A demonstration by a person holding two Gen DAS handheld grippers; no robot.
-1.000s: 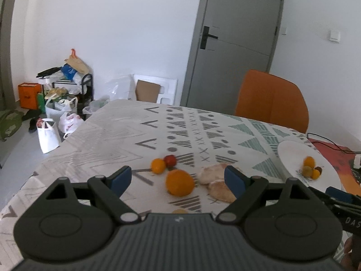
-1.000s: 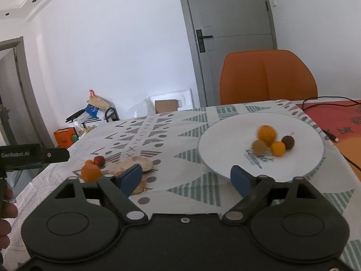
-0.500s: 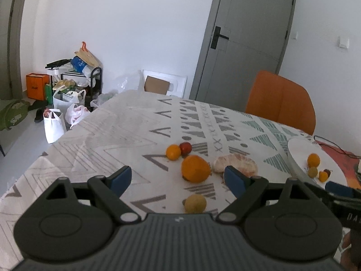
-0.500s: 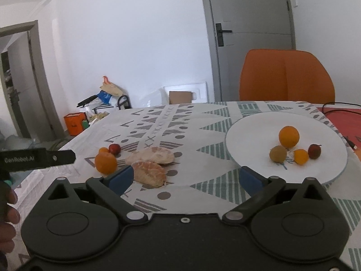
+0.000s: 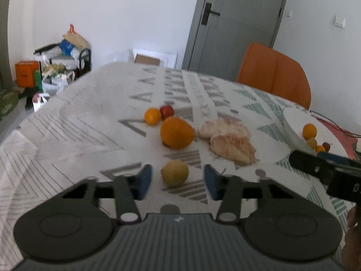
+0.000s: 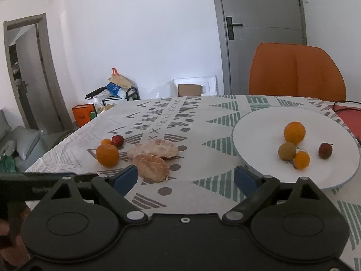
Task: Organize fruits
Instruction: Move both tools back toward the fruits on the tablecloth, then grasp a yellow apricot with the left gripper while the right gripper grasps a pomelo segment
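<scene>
My left gripper (image 5: 177,180) is open, its blue pads on either side of a small yellow-green fruit (image 5: 175,172) on the tablecloth, not touching it. Beyond lie a big orange (image 5: 177,132), a small orange (image 5: 152,116), a red fruit (image 5: 167,111) and two peeled citrus pieces (image 5: 232,148). My right gripper (image 6: 185,179) is open and empty over the cloth, left of the white plate (image 6: 255,133). The plate holds an orange (image 6: 294,132), a brown-green fruit (image 6: 287,150), a small orange (image 6: 301,160) and a dark red fruit (image 6: 325,150).
An orange chair (image 6: 295,72) stands behind the table by a grey door (image 6: 261,33). Bags and an orange box (image 5: 26,73) clutter the floor at the far left. A black cable (image 6: 345,102) runs along the table's right side, over a red mat.
My left gripper has moved forward and down so that the yellow-green fruit now sits between its pads. My right gripper has drifted slightly left and stayed open.
</scene>
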